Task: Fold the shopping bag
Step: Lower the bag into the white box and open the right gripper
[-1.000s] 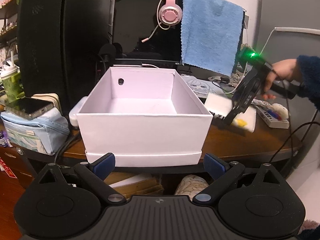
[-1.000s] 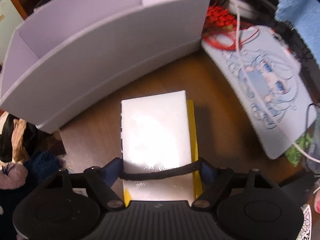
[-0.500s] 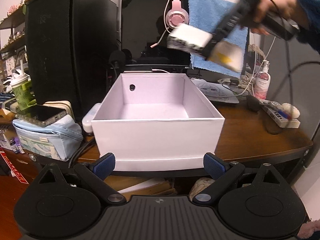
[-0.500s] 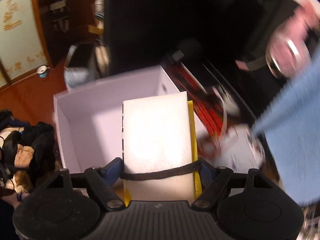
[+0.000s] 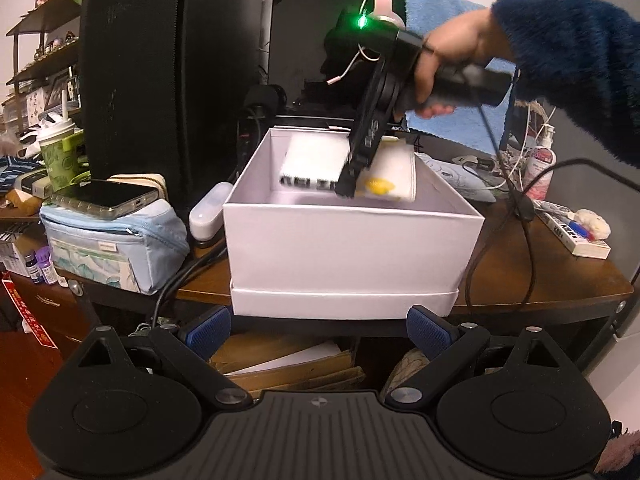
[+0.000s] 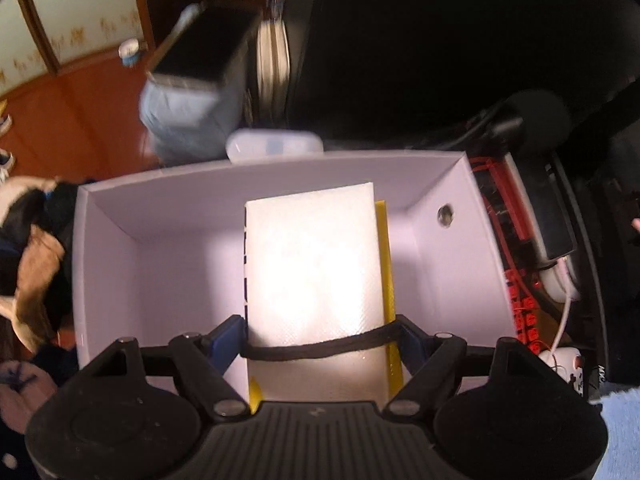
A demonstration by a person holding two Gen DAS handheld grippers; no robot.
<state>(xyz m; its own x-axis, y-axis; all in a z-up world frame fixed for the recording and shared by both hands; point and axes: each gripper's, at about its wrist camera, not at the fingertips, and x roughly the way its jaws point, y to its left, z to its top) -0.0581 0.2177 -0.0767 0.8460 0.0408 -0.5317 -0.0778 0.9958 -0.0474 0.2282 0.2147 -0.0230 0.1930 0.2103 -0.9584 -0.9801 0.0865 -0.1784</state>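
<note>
Now the left gripper (image 5: 318, 326) is seen nearest, jaws spread wide and holding nothing, held low before the front wall of the white box (image 5: 352, 248) at the desk (image 5: 560, 280) edge. In the box, above its floor, the folded shopping bag (image 6: 316, 272) is held: a flat white packet with a yellow edge and a black band across it, clamped between the blue pads of the right gripper (image 6: 320, 340). A second ago the packet lay on the desk to the right of the box; half a second ago it was carried high in the air; it has since been brought down inside the box walls. Whether it touches the floor cannot be told. The bag is judged already folded and banded, with stowing under way and release into the box likely remaining. Beyond, a blue towel (image 5: 436, 8) hangs over the dark monitor (image 5: 312, 40).
</note>
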